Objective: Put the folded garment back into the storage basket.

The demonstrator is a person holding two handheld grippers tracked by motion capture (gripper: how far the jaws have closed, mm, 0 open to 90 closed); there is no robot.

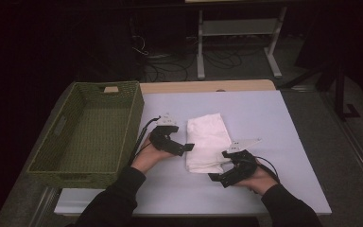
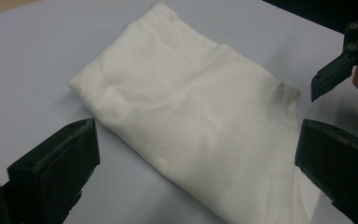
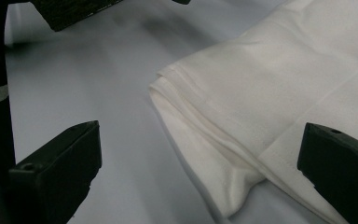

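Observation:
A folded white cloth lies in the middle of the white table. My left gripper sits at the cloth's left edge, open, with nothing between its jaws. In the left gripper view the cloth spreads ahead of the wide-apart jaws, and the other gripper's jaw tip shows at the upper right. My right gripper rests at the cloth's near right corner, open. In the right gripper view the cloth's layered folded corner lies between the jaws, not gripped.
A green woven basket stands on the table's left side, close beside my left hand. A wooden strip runs along the table's far edge. Beyond it stand desk legs and cables on a dark floor.

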